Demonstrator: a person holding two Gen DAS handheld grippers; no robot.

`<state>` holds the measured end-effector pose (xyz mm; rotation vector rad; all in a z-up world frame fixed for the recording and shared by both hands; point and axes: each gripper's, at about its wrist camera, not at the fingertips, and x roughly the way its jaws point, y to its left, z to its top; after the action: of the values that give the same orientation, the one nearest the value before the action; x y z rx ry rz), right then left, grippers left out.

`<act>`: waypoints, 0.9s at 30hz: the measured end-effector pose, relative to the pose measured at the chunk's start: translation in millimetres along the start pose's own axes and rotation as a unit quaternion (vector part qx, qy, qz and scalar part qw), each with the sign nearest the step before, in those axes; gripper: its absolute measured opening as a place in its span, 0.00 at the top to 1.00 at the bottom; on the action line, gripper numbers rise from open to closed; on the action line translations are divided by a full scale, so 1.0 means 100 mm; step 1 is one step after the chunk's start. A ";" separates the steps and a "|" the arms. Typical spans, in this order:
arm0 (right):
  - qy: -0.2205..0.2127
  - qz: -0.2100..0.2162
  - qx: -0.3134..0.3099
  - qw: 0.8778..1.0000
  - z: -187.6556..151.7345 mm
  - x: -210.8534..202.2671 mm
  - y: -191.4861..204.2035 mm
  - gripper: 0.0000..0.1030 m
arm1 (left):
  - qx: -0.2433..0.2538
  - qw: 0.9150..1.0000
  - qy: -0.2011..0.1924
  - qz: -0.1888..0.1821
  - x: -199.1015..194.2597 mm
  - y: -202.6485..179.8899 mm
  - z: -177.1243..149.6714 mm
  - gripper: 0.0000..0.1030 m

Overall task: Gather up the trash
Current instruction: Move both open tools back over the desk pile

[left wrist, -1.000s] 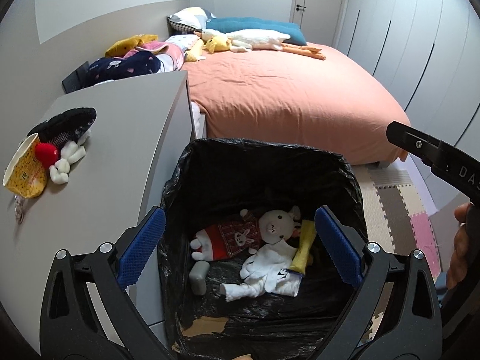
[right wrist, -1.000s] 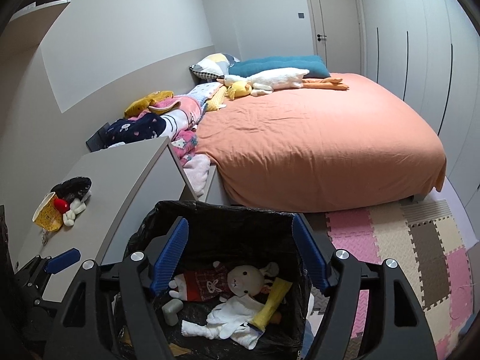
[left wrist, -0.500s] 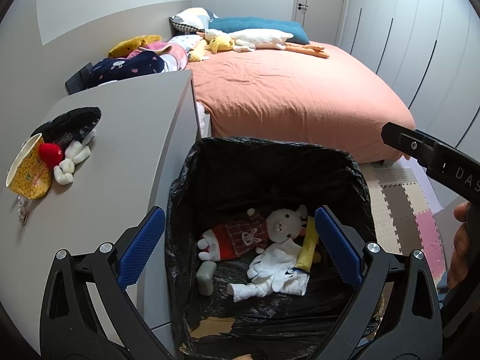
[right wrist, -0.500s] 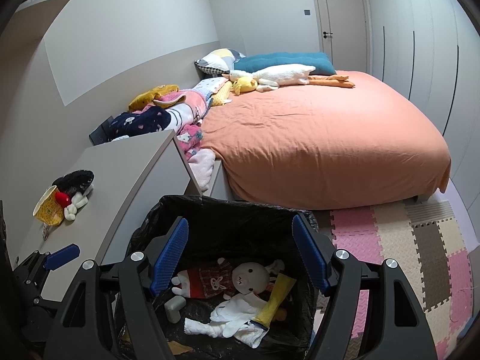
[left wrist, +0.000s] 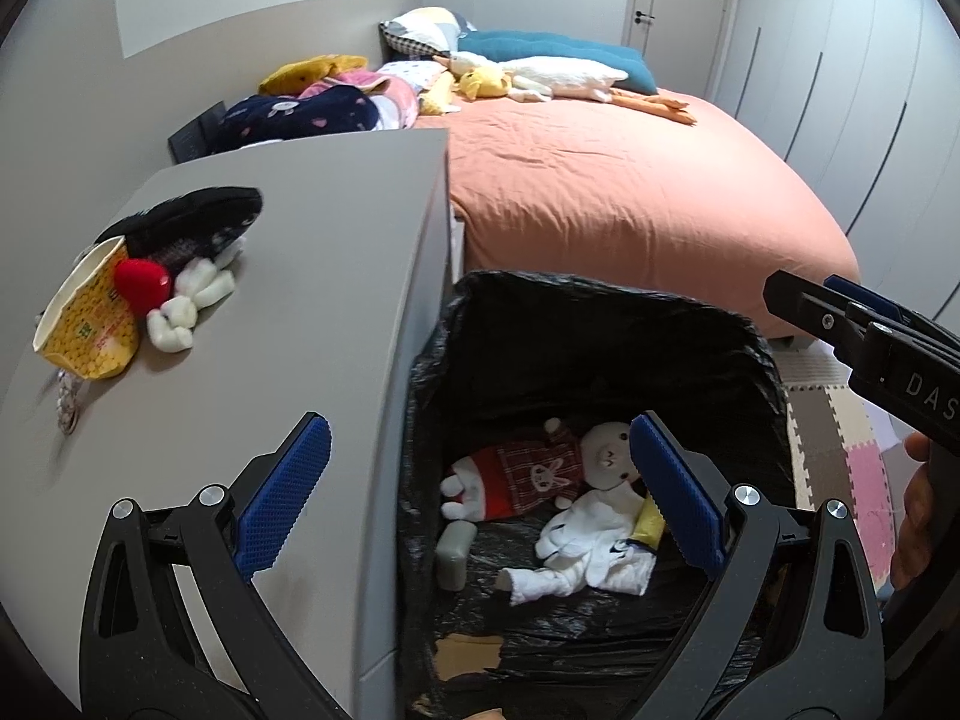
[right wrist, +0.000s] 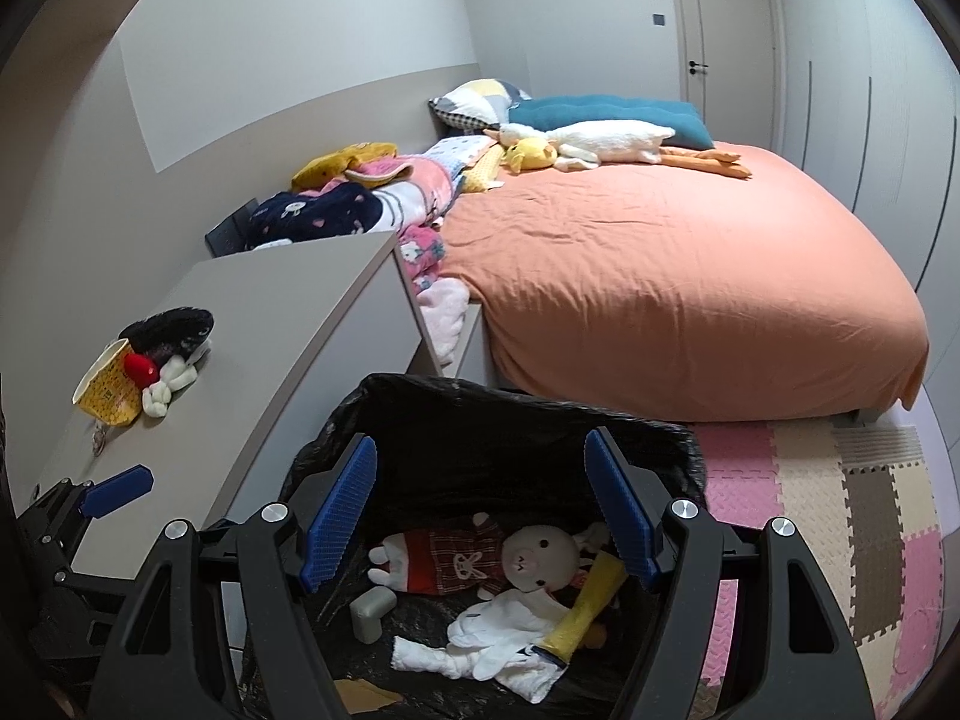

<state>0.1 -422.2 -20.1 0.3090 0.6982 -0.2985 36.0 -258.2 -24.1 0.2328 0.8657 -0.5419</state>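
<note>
A bin lined with a black bag (left wrist: 600, 324) (right wrist: 516, 414) stands beside a grey cabinet (left wrist: 336, 276). In it lie a rabbit doll in a red dress (left wrist: 540, 471) (right wrist: 480, 558), white socks (left wrist: 588, 558), a yellow item and a small grey block (left wrist: 455, 549). On the cabinet lie a yellow paper cup (left wrist: 90, 324) (right wrist: 108, 390), a red ball (left wrist: 141, 285), a white plush piece (left wrist: 192, 300) and a black fuzzy item (left wrist: 186, 222). My left gripper (left wrist: 474, 480) is open and empty, over the cabinet edge and bin. My right gripper (right wrist: 480, 510) is open and empty above the bin.
A bed with an orange cover (right wrist: 660, 276) stands behind the bin, with pillows, plush toys and folded clothes (right wrist: 360, 198) along its head and left side. Pink and brown foam floor mats (right wrist: 840, 510) lie to the right. Wardrobe doors line the right wall.
My left gripper has shifted left, so more of the cabinet top and the cup pile now show. My right gripper has moved slightly closer to the bin. Both stay open.
</note>
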 end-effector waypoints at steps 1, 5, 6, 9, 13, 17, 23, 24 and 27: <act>0.002 0.003 -0.003 1.000 0.01 0.03 0.05 0.30 | -0.002 1.000 0.001 0.003 0.00 0.04 0.00 0.06; 0.007 0.012 -0.010 1.000 0.03 0.11 0.19 0.30 | -0.012 1.000 0.002 0.013 -0.02 0.20 0.00 0.06; 0.009 0.015 -0.013 1.000 0.04 0.13 0.23 0.30 | -0.015 1.000 0.003 0.017 -0.02 0.25 0.00 0.06; 0.016 0.023 -0.018 0.999 0.05 0.21 0.36 0.30 | -0.023 0.999 0.005 0.026 -0.03 0.39 0.00 0.06; 0.024 0.035 -0.029 0.999 0.08 0.31 0.56 0.30 | -0.035 0.999 0.006 0.038 -0.06 0.59 0.00 0.06; 0.030 0.047 -0.042 0.998 0.10 0.39 0.75 0.30 | -0.050 0.997 0.008 0.052 -0.10 0.82 -0.03 0.06; 0.046 0.066 -0.062 0.995 0.11 0.56 1.10 0.30 | -0.074 0.995 0.012 0.070 -0.13 1.16 -0.11 0.06; 0.047 0.068 -0.065 0.994 0.11 0.58 1.14 0.30 | -0.077 0.994 0.012 0.072 -0.14 1.20 -0.12 0.06; 0.053 0.077 -0.076 0.993 0.11 0.65 1.33 0.30 | -0.090 0.993 0.013 0.079 -0.17 1.36 -0.17 0.06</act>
<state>102.8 -315.7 -32.4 0.2330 0.7935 -0.0814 89.9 -130.8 -24.8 0.1428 0.9065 -0.3127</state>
